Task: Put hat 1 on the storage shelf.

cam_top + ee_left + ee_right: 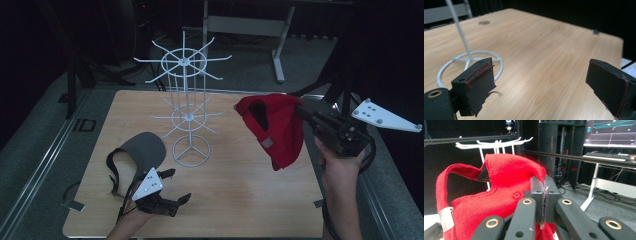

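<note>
A red cap (275, 125) hangs in the air over the right side of the wooden table (240, 185), with my right gripper (306, 116) shut on its fabric. In the right gripper view the jaws are pressed together on the red cap (499, 195), with the white hooks of the rack (496, 144) behind it. A white wire rack (186, 100) with hooked arms stands mid-table. A grey cap (142, 150) with a black strap lies at the left. My left gripper (175, 187) hovers open low by the front left, empty (544, 82).
The rack's ring base (469, 65) lies just ahead of my left jaws. A white desk frame (250, 25) stands on the floor beyond the table. Monitors and a keyboard (609, 155) sit on a desk in the background. Metal rails edge the table.
</note>
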Tool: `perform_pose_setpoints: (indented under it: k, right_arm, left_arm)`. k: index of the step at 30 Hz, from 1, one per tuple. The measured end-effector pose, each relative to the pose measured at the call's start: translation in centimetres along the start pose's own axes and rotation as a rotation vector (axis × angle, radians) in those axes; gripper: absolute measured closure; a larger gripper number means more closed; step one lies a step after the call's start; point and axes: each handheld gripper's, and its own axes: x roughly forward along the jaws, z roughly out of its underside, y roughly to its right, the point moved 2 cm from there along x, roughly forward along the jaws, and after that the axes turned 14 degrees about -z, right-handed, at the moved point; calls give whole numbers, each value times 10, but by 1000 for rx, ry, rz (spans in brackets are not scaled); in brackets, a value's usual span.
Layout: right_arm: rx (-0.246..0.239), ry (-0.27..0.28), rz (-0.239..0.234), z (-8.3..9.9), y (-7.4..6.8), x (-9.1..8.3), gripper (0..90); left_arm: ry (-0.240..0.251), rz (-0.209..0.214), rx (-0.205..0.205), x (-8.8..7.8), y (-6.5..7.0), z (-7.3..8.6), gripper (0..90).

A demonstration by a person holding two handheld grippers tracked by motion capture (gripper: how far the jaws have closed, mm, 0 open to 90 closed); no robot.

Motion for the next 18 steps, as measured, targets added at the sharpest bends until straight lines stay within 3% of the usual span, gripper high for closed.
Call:
perform_pose_setpoints:
  k: [5, 9, 18]
  right_arm:
    - [5, 10, 11, -8, 5, 8, 887]
    - [-1, 12, 42, -23, 9, 23, 887]
    - [7, 16, 81, -50, 17, 55, 887]
  left_arm:
    - [-35, -9, -18, 0, -3, 19, 87]
    - [-18, -24, -55, -2, -4, 27, 87]
    - [-2, -46, -38, -6, -1, 29, 88]
